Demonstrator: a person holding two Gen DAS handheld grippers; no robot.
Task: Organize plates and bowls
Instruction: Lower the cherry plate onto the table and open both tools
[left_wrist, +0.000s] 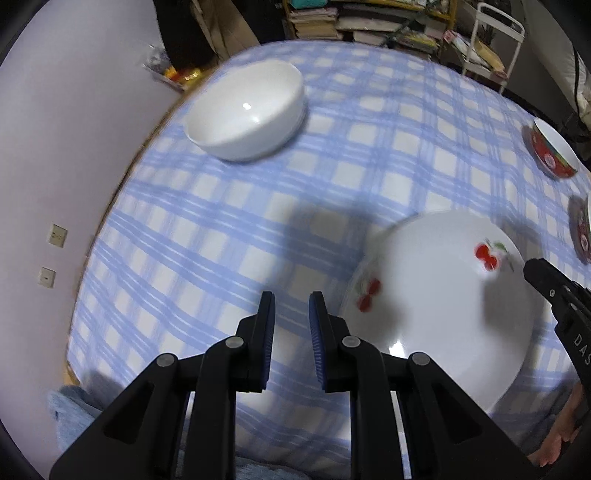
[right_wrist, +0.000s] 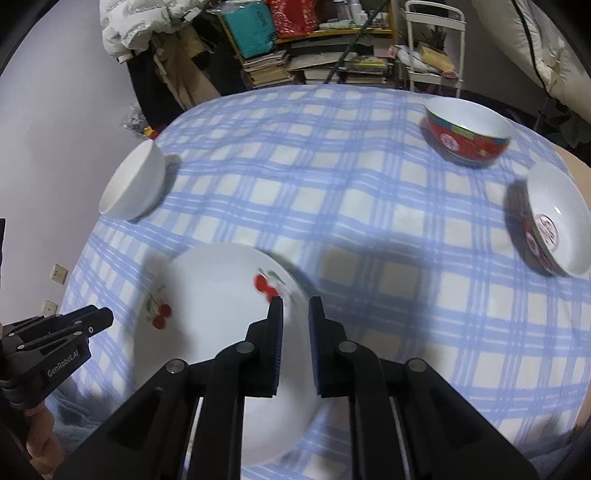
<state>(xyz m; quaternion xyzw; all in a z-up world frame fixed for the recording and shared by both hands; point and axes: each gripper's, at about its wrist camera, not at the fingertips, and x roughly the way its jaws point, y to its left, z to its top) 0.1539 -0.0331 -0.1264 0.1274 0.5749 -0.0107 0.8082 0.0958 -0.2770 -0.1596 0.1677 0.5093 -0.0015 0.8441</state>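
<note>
A white plate with red cherries (right_wrist: 210, 325) lies on the blue checked tablecloth near the front; it also shows in the left wrist view (left_wrist: 443, 306). My right gripper (right_wrist: 295, 306) hovers over the plate's right rim, open with a narrow gap and empty. My left gripper (left_wrist: 291, 299) is open and empty, just left of the plate. A plain white bowl (left_wrist: 247, 110) stands at the far left, also in the right wrist view (right_wrist: 135, 184). Two red patterned bowls stand at the right, one far (right_wrist: 467, 131) and one nearer (right_wrist: 550, 225).
The table edge (left_wrist: 122, 184) drops off at the left beside a pale wall. Shelves of books (right_wrist: 317, 48) and a white metal rack (right_wrist: 432, 44) stand behind the table. Bare tablecloth (right_wrist: 332, 184) lies between the bowls.
</note>
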